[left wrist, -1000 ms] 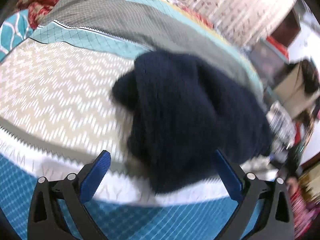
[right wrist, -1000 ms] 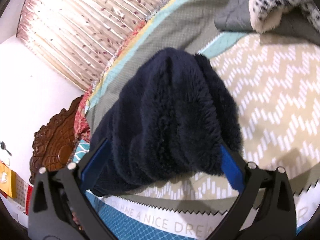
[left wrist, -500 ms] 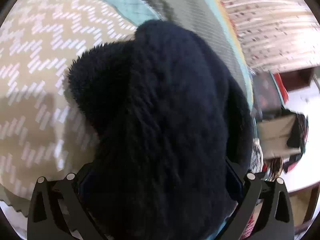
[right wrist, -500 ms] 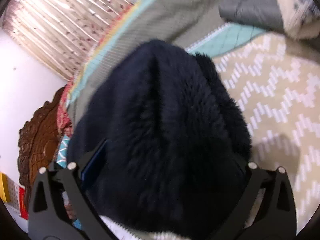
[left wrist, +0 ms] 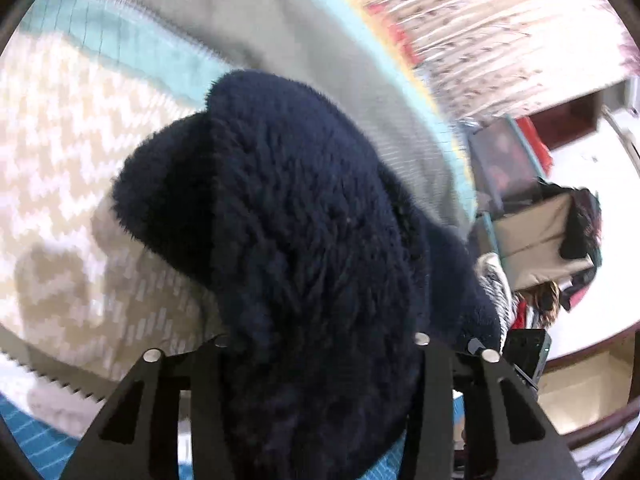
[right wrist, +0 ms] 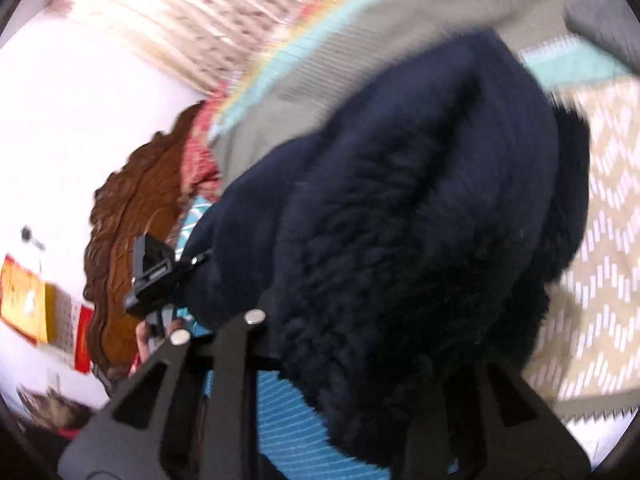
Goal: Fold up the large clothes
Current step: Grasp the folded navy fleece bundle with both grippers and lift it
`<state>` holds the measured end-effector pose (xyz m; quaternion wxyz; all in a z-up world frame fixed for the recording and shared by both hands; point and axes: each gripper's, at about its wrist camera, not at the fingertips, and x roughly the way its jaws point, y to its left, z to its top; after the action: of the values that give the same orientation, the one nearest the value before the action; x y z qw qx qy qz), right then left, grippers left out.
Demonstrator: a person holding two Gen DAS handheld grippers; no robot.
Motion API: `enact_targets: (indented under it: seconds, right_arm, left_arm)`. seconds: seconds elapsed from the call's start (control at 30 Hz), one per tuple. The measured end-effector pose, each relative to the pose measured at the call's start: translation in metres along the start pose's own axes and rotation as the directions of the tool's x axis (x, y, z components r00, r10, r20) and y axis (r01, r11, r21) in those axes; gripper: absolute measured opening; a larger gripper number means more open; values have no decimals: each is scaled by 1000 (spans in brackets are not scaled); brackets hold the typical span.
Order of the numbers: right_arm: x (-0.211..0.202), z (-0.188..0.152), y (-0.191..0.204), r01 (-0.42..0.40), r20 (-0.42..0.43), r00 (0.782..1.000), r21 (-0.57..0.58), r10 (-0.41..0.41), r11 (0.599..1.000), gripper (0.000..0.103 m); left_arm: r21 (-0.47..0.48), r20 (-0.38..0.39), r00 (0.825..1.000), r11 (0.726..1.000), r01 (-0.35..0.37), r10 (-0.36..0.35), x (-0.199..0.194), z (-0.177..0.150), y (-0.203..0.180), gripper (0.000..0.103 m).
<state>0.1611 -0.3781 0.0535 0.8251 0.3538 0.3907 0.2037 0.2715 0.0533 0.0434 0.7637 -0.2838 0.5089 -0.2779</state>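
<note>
Left wrist view. The left gripper (left wrist: 320, 344) has its two black fingers drawn in narrow around a thick bundle of dark navy fleece garment (left wrist: 304, 240), which fills the gap between them and hides the blue pads. The garment rises from between the fingers as a rounded, fuzzy mass with a smaller lobe on its left side; it fills the middle of the picture, with the bed behind it. Behind it lies the bedspread (left wrist: 68, 152): a tan panel with white zigzag marks at left, a pale teal band and a grey-green band above, and a blue checked strip at the lower left edge. A pleated curtain (left wrist: 500, 28) with small red flecks fills the upper right. At right, beyond the bed's edge, stands a beige box (left wrist: 536, 240) with dark clothing draped on it. The other gripper's black body shows at the lower right, just beside the garment.

Right wrist view. The right gripper (right wrist: 360, 364) is likewise closed in on the same garment (right wrist: 420, 220); the fleece bulges over both fingers, so the pads are hidden and only the black finger frames show. The garment's bulk leans toward the upper right across the bedspread (right wrist: 600, 280), whose tan zigzag panel shows at right and blue checked strip beneath the fleece. A carved brown headboard (right wrist: 128, 240) stands at left against a white wall (right wrist: 80, 120), with the curtain (right wrist: 192, 12) above. The left gripper's black body (right wrist: 154, 272) appears at the garment's left edge, touching the fleece. The picture is blurred.
</note>
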Motion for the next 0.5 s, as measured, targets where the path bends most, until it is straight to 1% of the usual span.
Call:
enact_targets:
  seconds: [0.1, 0.13, 0.17, 0.2, 0.23, 0.27, 0.3, 0.33, 0.37, 0.4, 0.43, 0.47, 0.5]
  right_arm:
    - [-31, -23, 28, -74, 27, 997, -36, 75, 997, 24]
    - [-38, -33, 34, -82, 23, 996, -51, 83, 995, 24]
    - [-44, -43, 39, -81, 13, 997, -66, 82, 995, 23]
    - [-50, -58, 40, -83, -15, 997, -71, 82, 994, 23]
    - [-52, -73, 37, -87, -47, 995, -58, 84, 994, 24]
    - [-54, -84, 32, -83, -74, 994, -45, 79, 996, 26]
    - [-53, -102, 23, -59, -112, 992, -21, 57, 998, 30]
    - [-52, -117, 17, -34, -134, 990, 3, 34, 999, 33]
    - [-51, -137, 3, 0, -148, 989, 51, 7, 999, 35]
    - [-51, -149, -6, 16, -151, 989, 83, -3, 996, 40]
    - [-51, -161, -18, 44, -148, 989, 128, -25, 991, 55]
    - [-53, -170, -29, 70, -138, 989, 172, -47, 983, 65]
    - [-55, -176, -33, 67, -128, 991, 198, -42, 978, 67]
  left_arm:
    - [80, 53, 998, 997, 18, -22, -53, -10, -20, 68]
    - [91, 59, 998, 996, 15, -20, -66, -15, -20, 68]
    - [101, 61, 998, 995, 4, -10, -81, -25, -20, 68]
    - [104, 58, 998, 995, -6, 0, -89, -32, -17, 68]
    - [105, 45, 999, 994, -28, 24, -100, -49, -10, 68]
    - [102, 35, 999, 994, -44, 41, -106, -59, -3, 68]
    - [99, 12, 996, 991, -88, 87, -109, -76, 5, 68]
    - [104, -9, 991, 985, -135, 136, -111, -91, 13, 69]
    - [110, -23, 985, 980, -169, 172, -114, -102, 20, 70]
    - [113, -46, 973, 968, -222, 228, -108, -116, 30, 72]
    - [112, -56, 965, 962, -249, 256, -106, -123, 40, 75]
    - [107, -66, 948, 947, -303, 311, -100, -130, 52, 77]
    - [100, -65, 941, 941, -324, 332, -99, -132, 61, 79]
